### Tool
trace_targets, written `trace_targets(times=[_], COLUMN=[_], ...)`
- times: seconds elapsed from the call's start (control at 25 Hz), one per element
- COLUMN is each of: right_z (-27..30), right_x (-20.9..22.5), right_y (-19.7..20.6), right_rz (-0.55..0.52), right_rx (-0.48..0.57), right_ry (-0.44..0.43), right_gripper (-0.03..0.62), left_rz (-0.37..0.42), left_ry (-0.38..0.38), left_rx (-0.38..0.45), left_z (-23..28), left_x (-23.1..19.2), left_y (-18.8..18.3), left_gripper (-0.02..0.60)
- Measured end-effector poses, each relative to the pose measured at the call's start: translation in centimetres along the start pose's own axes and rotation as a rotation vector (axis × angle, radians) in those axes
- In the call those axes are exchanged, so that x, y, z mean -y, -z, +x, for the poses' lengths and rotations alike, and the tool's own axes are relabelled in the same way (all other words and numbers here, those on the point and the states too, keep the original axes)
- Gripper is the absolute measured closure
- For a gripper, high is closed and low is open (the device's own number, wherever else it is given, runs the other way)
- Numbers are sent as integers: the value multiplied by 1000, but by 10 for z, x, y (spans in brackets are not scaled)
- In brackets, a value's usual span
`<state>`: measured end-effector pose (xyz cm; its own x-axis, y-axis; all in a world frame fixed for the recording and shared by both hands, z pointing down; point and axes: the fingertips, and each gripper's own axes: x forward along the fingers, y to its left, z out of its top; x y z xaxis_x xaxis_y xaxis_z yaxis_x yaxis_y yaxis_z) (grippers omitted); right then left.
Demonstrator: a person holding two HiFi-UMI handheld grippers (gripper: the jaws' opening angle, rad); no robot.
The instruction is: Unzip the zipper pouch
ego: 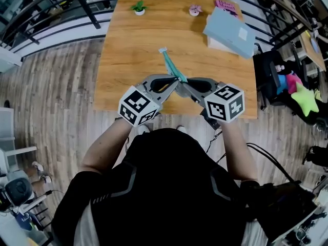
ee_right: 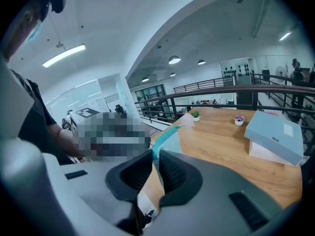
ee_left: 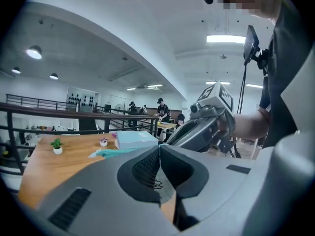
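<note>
The zipper pouch (ego: 170, 64), teal, appears edge-on as a narrow strip over the desk (ego: 128, 60). Its near end is covered where the two claw tips meet. The right claw (ee_right: 156, 154) is closed on the pouch fabric. The left claw (ee_left: 159, 149) has its pads pressed together; what they pinch, if anything, cannot be made out. The zipper itself is indiscernible.

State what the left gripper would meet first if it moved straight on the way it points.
Most likely the right gripper, whose tips sit right ahead at the pouch; depth is hard to judge.
</note>
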<state>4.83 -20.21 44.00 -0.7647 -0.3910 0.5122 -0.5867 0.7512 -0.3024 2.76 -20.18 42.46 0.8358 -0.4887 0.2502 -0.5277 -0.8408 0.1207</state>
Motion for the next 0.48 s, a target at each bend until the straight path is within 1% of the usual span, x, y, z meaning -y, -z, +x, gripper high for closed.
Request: trace_targets(times=[0.08,0.28,0.48], right_z=[2,7,7], right_x=[-1,-4,-7], right_y=[0,3,7], right_rz=[-12,-47,-32], right_rx=[-15,-48,-57], right_ry=[-6,-26,-91], right_gripper=[542,543,545], left_rz=[-32,-72,-76], left_ry=[-1,5,17], left_rx=[-3,-15,-38], left_z=[-1,-4,-6], left_x=[-2,-5,-2], left_y=[1,5,7], left_gripper=[549,549,549])
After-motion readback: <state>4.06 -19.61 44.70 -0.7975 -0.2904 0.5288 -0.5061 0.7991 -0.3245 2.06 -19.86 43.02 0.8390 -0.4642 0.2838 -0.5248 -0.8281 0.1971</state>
